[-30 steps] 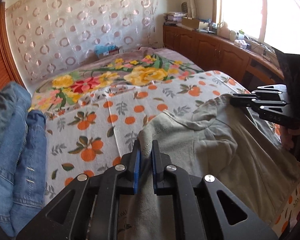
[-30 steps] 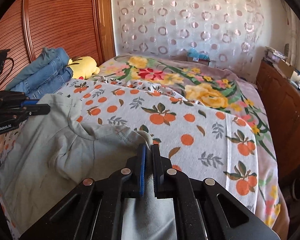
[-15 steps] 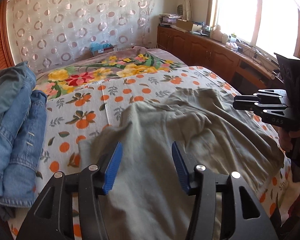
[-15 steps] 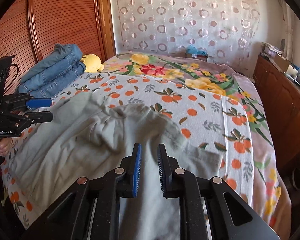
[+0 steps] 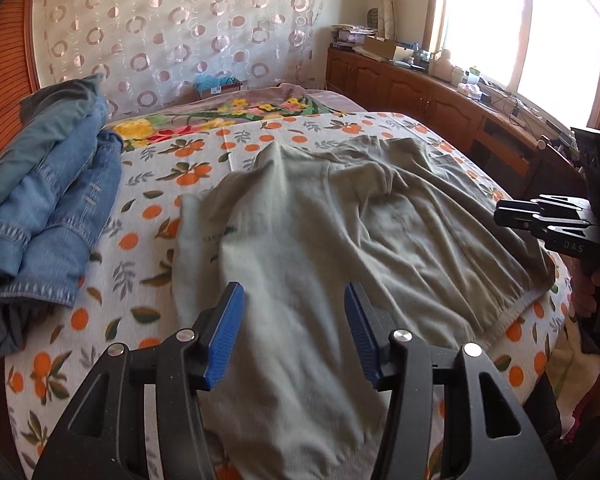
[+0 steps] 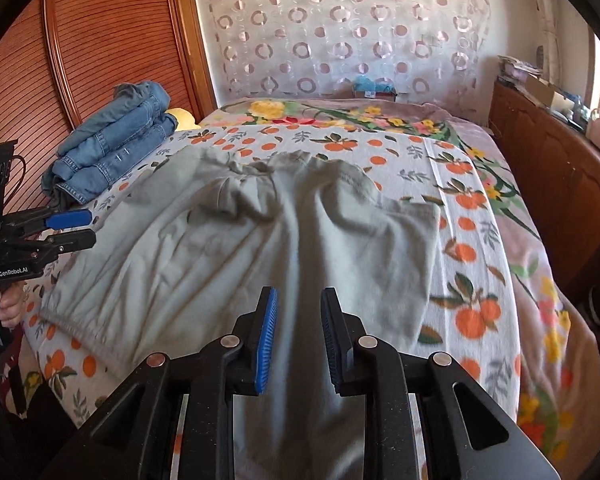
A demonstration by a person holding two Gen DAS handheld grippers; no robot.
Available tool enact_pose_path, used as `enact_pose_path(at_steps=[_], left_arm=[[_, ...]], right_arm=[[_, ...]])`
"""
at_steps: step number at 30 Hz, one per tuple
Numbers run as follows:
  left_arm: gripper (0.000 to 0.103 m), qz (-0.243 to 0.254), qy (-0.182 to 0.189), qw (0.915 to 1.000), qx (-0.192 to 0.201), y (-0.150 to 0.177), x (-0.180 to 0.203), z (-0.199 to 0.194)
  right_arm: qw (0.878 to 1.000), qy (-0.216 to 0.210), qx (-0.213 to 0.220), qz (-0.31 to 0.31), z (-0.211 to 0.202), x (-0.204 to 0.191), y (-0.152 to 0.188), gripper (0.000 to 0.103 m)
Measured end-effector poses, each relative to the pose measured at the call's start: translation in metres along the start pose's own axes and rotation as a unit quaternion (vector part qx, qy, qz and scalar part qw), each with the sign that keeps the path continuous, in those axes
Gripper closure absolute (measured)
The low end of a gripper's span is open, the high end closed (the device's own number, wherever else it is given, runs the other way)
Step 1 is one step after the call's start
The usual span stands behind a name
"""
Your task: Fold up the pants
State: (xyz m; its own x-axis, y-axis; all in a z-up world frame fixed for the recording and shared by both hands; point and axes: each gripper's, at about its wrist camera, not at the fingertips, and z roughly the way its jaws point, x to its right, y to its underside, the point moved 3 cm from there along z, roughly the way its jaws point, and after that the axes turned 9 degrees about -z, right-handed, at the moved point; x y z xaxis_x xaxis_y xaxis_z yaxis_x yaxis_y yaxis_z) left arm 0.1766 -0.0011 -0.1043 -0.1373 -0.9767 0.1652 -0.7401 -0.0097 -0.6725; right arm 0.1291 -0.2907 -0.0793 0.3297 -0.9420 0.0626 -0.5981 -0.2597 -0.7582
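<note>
Grey-green pants (image 5: 340, 220) lie rumpled on the orange-print bedspread (image 5: 148, 216), with one end hanging over the near bed edge. They also show in the right wrist view (image 6: 260, 248). My left gripper (image 5: 292, 300) is open and empty above the pants near the bed's edge. My right gripper (image 6: 298, 300) is open and empty above the other side of the pants. Each gripper shows in the other's view: the right one (image 5: 540, 220) at the right, the left one (image 6: 72, 228) at the left.
Folded blue jeans (image 5: 48, 200) are stacked on the bed at the left, also seen in the right wrist view (image 6: 112, 144) with a yellow plush toy (image 6: 182, 116) behind. A wooden cabinet (image 5: 440, 96) runs under the window at the right. A floral blanket (image 6: 340, 116) covers the far bed.
Both grippers have let go of the pants, opened and pulled back toward the near bed edge. The pants have dropped and now lie on the bed.
</note>
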Motion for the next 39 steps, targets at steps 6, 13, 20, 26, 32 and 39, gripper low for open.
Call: enact_pose_path(at_steps=[6,13,20,26,32,39], left_arm=[[0.050,-0.004,-0.013,0.9999,0.005,0.024,-0.005,-0.019],[0.050,-0.022,-0.034,0.9992,0.005,0.052,-0.019,-0.034],[0.050,-0.037,-0.042,0.9984,-0.006,0.072,-0.029,-0.037],[0.050,-0.039,-0.048,0.9980,-0.015,0.086,-0.031,-0.035],[0.050,-0.042,-0.047,0.9980,-0.012,0.090,-0.031,-0.040],[0.050,-0.044,-0.047,0.9979,-0.006,0.091,-0.031,-0.039]], right_arm=[[1.000,0.024,-0.005,0.013,-0.030,0.000,0.031,0.080],[0.998,0.033,-0.006,0.044,-0.066,0.007,0.063,0.080],[0.998,0.032,-0.022,0.057,-0.088,0.015,0.084,0.080],[0.997,0.026,-0.025,0.068,-0.091,0.015,0.085,0.078],[0.997,0.026,-0.028,0.072,-0.085,0.014,0.083,0.076],[0.997,0.022,-0.029,0.067,-0.080,0.012,0.083,0.085]])
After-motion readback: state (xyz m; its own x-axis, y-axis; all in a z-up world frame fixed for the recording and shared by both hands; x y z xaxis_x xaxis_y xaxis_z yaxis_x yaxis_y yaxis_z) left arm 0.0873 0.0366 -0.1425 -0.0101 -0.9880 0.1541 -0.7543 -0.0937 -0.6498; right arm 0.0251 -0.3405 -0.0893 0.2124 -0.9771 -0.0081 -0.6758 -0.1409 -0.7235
